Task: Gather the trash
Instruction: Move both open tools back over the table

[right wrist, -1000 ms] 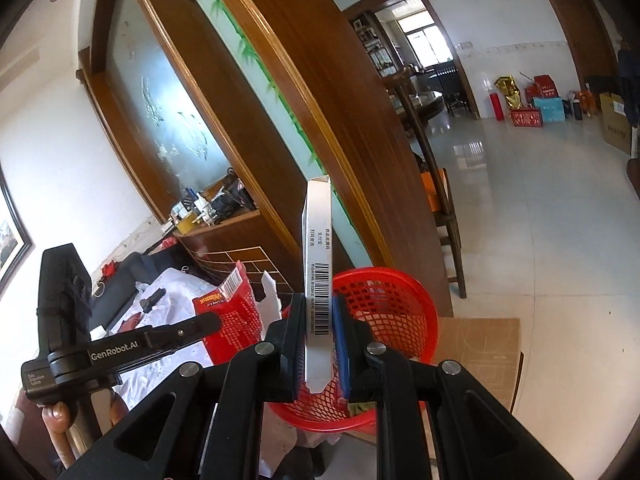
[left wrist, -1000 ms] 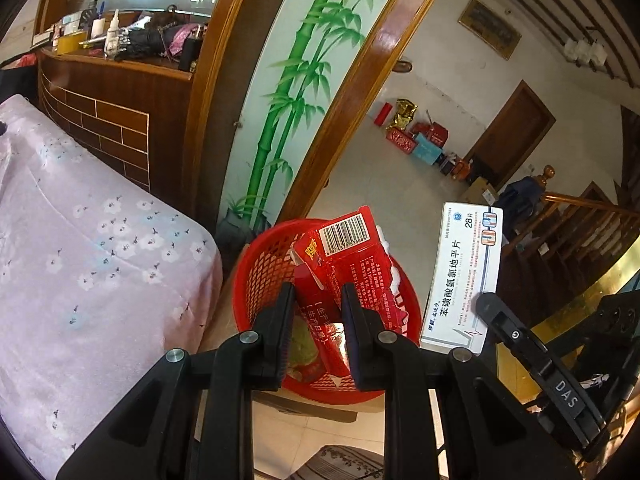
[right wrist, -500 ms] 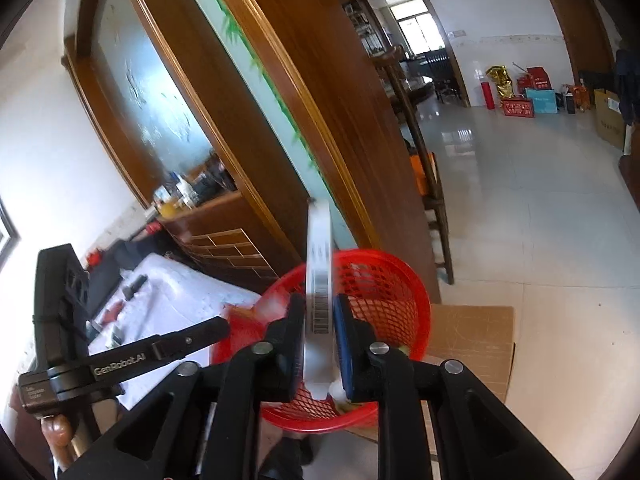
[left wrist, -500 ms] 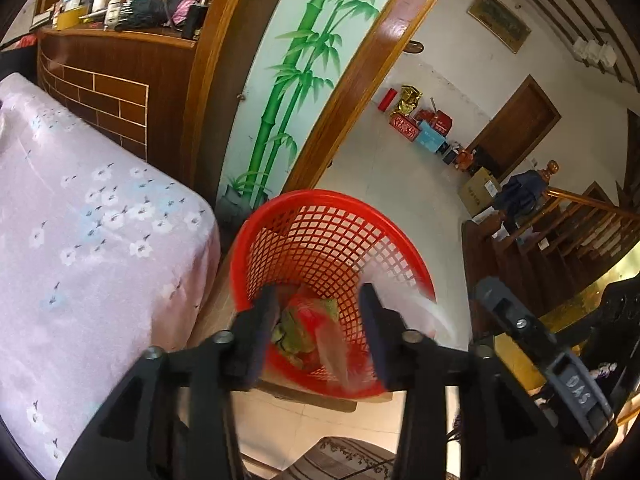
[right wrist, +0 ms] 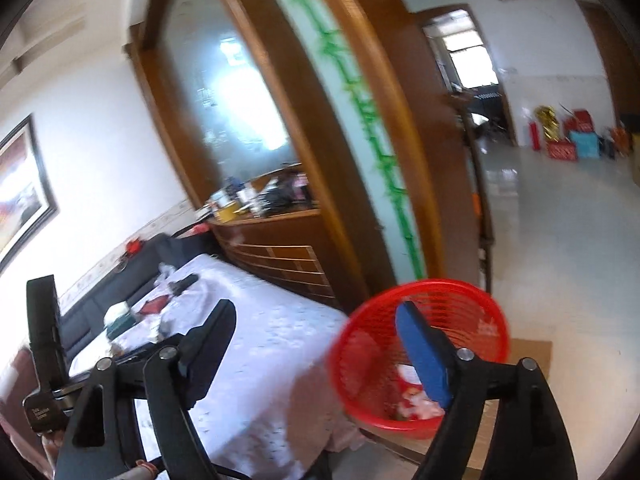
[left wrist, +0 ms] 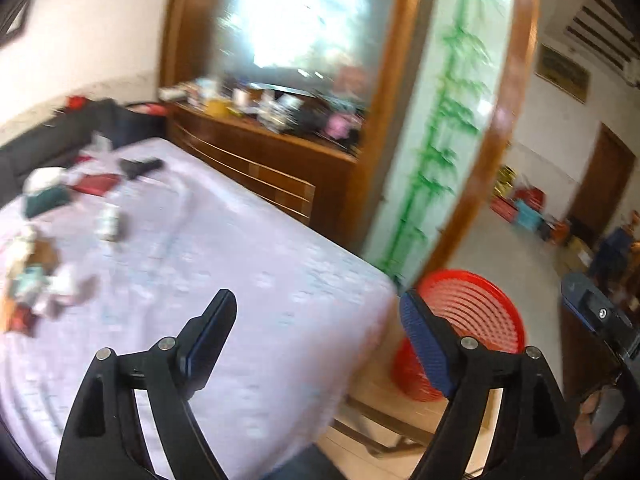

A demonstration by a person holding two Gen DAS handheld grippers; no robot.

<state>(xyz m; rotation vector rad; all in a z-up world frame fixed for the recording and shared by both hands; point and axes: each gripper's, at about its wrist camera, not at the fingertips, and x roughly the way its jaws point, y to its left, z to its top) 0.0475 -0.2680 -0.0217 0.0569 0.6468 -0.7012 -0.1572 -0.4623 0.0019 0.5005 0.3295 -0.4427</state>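
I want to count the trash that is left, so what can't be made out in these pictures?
- Litter on the bed, left wrist view: motion blur smears it, so pieces cannot be counted or named.
- Basket contents, right wrist view: blurred, and partly covered by the right hand-held gripper.
- Basket inside, left wrist view: hidden by its own wall and the left hand-held gripper.
- Clutter on the wooden counter: blurred and too small.
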